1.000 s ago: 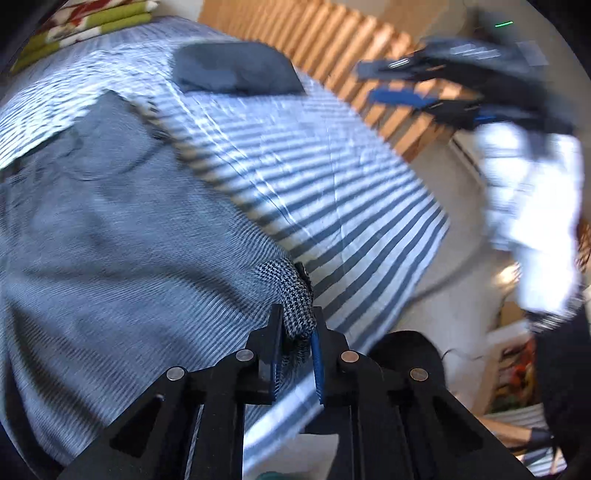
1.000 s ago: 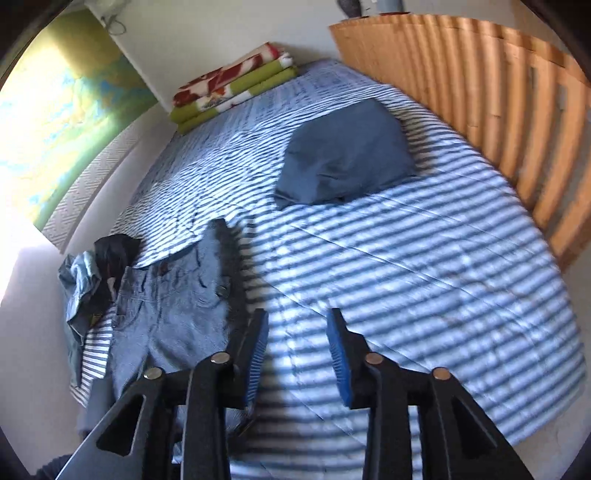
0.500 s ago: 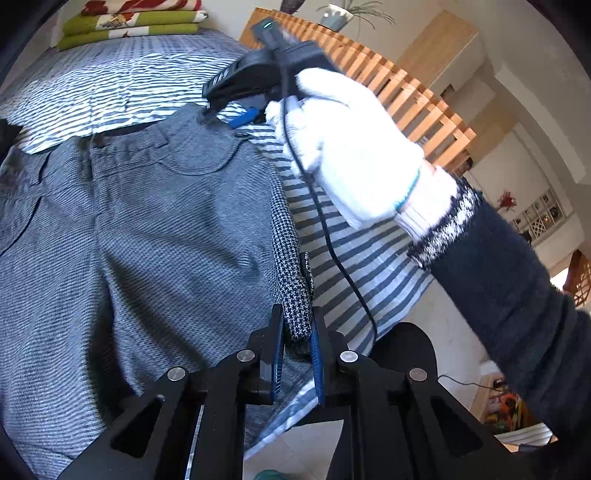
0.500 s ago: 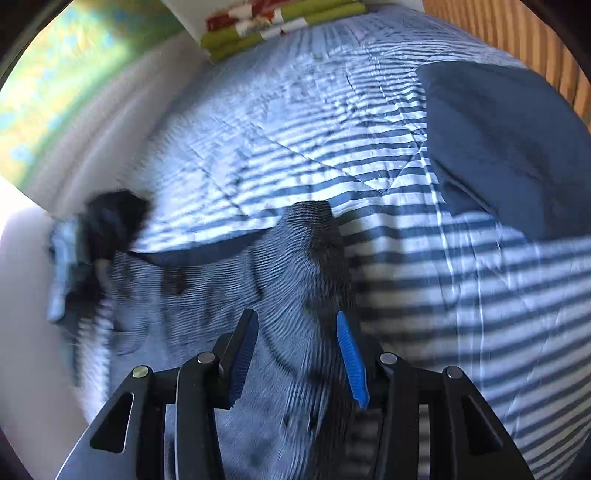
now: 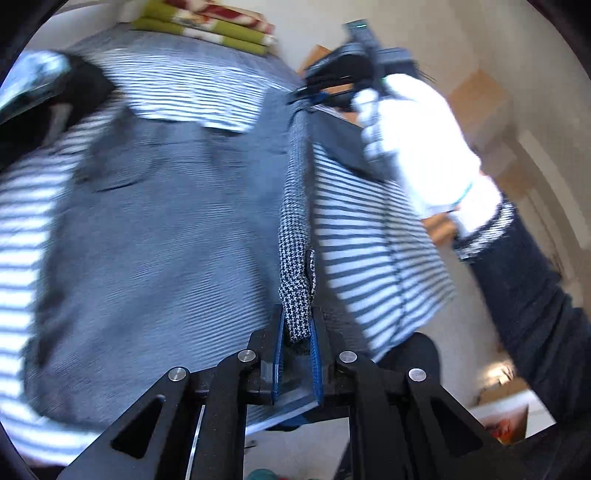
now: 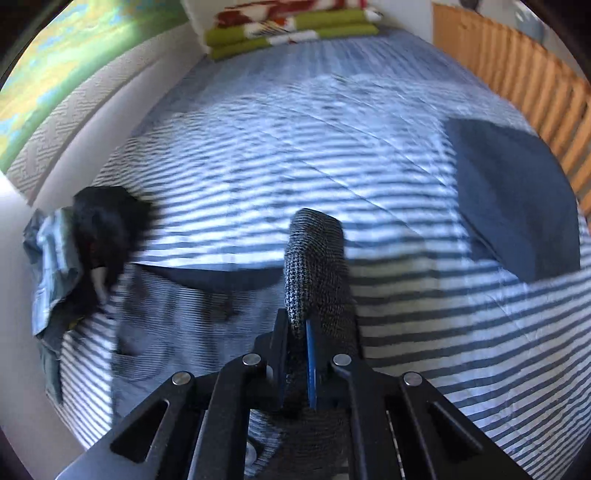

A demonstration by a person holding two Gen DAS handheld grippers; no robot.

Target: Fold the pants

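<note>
Bed (image 6: pixel 369 155) covered in a blue-and-white striped spread. Folded green and red blankets (image 6: pixel 291 26) stacked at its far end. Dark blue folded cloth (image 6: pixel 509 199) laid near the wooden slatted rail (image 6: pixel 517 70). Crumpled black and light-blue garments (image 6: pixel 74 243) heaped at the wall-side edge.

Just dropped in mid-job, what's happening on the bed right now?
A person is folding grey houndstooth pants on the striped bedspread. The left gripper is clamped on one end of the pants' side edge, and the right gripper has just closed on the other end. The edge is raised between them.
</note>
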